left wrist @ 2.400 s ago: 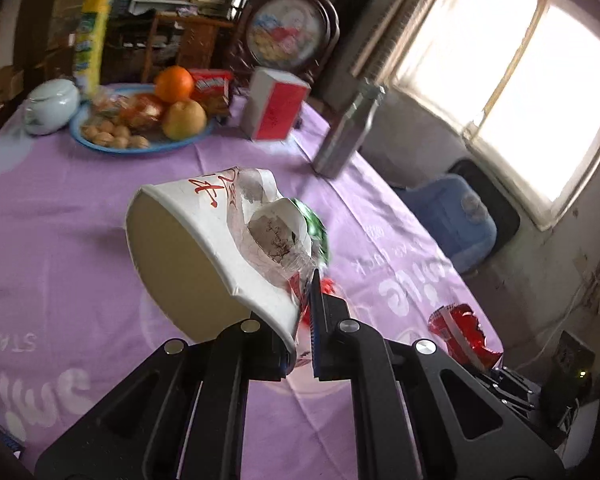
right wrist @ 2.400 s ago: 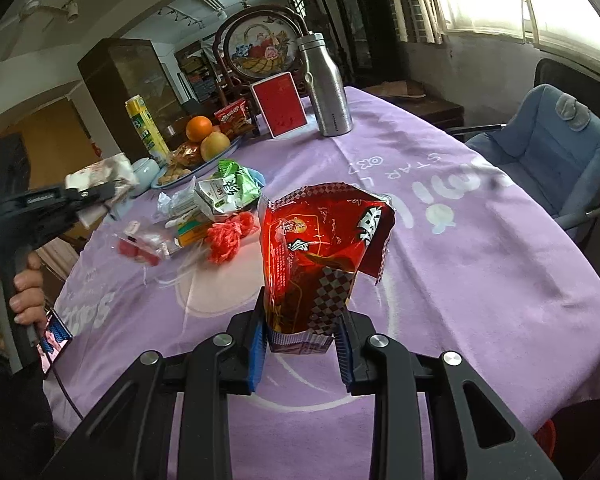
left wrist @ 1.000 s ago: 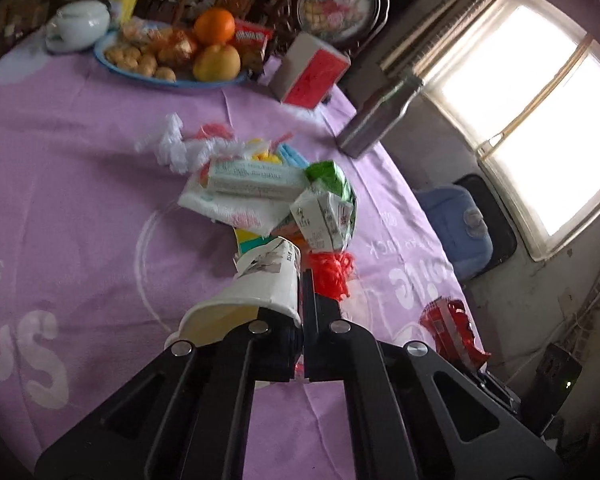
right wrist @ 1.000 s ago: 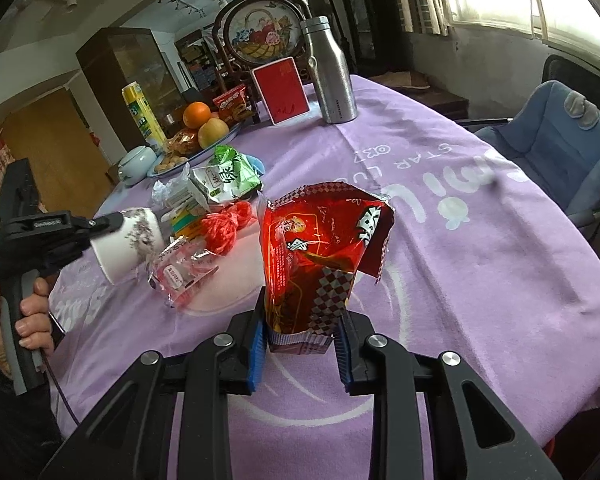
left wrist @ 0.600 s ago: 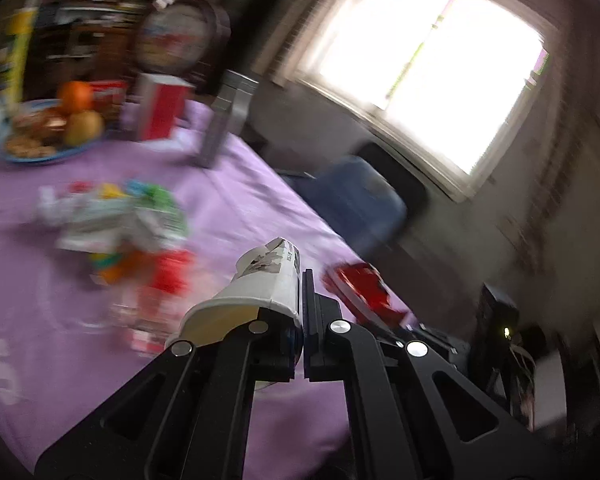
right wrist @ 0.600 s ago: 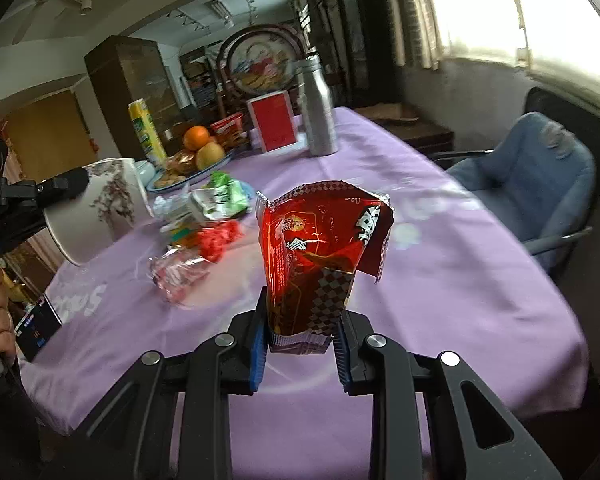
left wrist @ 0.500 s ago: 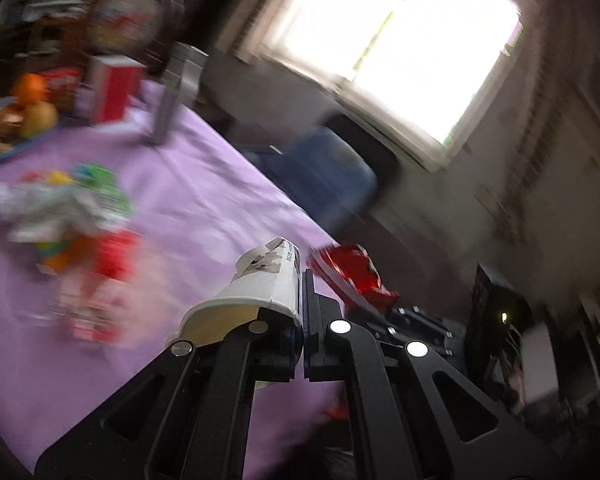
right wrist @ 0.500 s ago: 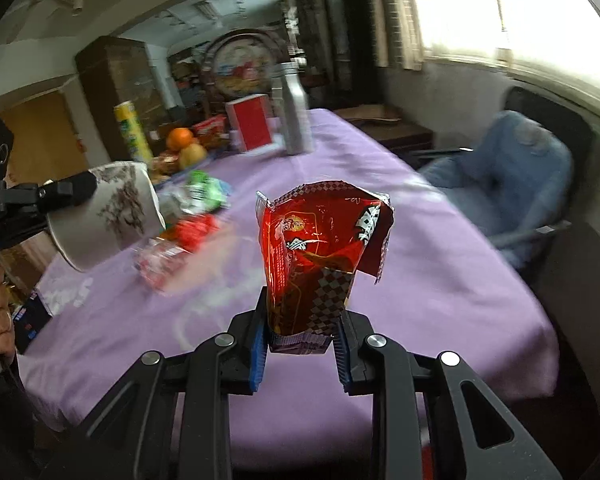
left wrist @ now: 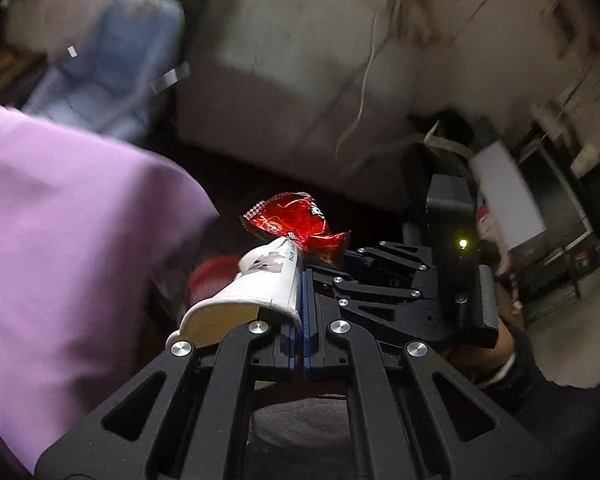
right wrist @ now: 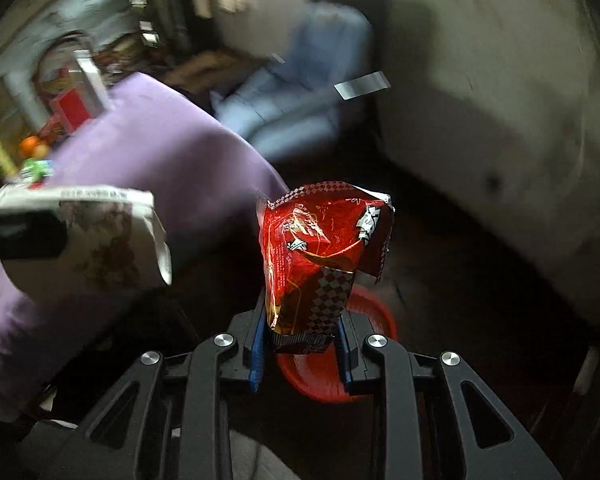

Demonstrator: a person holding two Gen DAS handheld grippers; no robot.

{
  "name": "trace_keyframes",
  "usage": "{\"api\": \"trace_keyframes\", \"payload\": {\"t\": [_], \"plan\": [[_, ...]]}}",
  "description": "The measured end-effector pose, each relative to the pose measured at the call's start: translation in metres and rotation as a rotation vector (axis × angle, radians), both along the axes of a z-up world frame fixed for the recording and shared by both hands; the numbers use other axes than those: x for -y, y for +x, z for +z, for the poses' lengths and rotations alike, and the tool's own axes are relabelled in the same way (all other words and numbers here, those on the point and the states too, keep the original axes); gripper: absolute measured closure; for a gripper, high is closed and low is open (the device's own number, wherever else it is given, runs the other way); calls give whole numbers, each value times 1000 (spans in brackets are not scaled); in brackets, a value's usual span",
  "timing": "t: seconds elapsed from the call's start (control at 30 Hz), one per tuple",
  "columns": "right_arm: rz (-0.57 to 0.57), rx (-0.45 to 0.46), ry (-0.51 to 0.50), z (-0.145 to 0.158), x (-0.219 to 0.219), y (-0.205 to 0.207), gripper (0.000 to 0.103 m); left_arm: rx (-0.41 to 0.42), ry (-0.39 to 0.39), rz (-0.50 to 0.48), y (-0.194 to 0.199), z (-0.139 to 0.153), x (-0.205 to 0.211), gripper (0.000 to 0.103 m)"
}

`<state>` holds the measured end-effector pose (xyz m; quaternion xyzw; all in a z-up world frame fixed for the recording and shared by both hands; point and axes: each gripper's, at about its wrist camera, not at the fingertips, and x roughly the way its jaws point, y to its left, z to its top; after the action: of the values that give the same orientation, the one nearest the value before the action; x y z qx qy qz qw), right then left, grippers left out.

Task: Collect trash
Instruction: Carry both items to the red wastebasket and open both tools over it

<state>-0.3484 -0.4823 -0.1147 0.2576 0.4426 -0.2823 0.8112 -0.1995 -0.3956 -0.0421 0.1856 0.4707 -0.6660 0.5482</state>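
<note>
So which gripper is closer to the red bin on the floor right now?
Right, as far as the blur allows. The right gripper, holding the red snack bag, hangs directly over the red bin; the left gripper, pinching the paper cup, sits off beside it.

Nothing here can truly be read. The red snack bag (right wrist: 324, 256) at the middle of the right wrist view carries white characters near its upper right corner and small print lower down, but they are too crumpled and blurred to make out. The white paper cup (right wrist: 96, 236) at the left of that view has a line of small dark print along its rim, smeared by motion. In the left wrist view the same cup (left wrist: 260, 284) shows only a dark pattern, no legible letters.
</note>
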Motion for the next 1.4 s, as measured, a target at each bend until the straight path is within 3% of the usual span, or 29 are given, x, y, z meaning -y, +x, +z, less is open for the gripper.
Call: {"api": "trace_keyframes", "payload": {"t": [0.17, 0.3, 0.37, 0.53, 0.6, 0.73, 0.87, 1.03, 1.13, 1.23, 1.4], "plan": [[-83, -84, 158, -89, 26, -17, 75, 30, 230, -44, -23, -107, 62, 100], [-112, -115, 269, -146, 36, -20, 75, 6, 383, -43, -16, -181, 90, 100], [-118, -124, 313, -166, 39, -16, 75, -6, 436, -33, -13, -207, 98, 100], [-134, -160, 329, -191, 44, -1, 70, -46, 491, -7, -6, -235, 112, 100], [-151, -179, 313, -192, 48, 6, 50, -52, 499, 5, -8, -239, 113, 93], [-162, -174, 280, -187, 46, 6, 43, -82, 503, 58, 2, -234, 110, 49], [-206, -200, 257, -179, 53, -9, 43, -83, 496, 64, 2, -224, 104, 48], [-366, -273, 179, -153, 64, -43, 43, -50, 480, -43, -26, -205, 90, 48], [-461, -265, 109, -127, 74, -62, 41, -36, 445, -84, -43, -190, 82, 48], [-523, -235, 40, -94, 79, -66, 39, 27, 370, -97, -50, -160, 71, 48], [-551, -133, -66, -33, 76, -48, 38, 125, 158, -51, -46, -84, 44, 48]]}}
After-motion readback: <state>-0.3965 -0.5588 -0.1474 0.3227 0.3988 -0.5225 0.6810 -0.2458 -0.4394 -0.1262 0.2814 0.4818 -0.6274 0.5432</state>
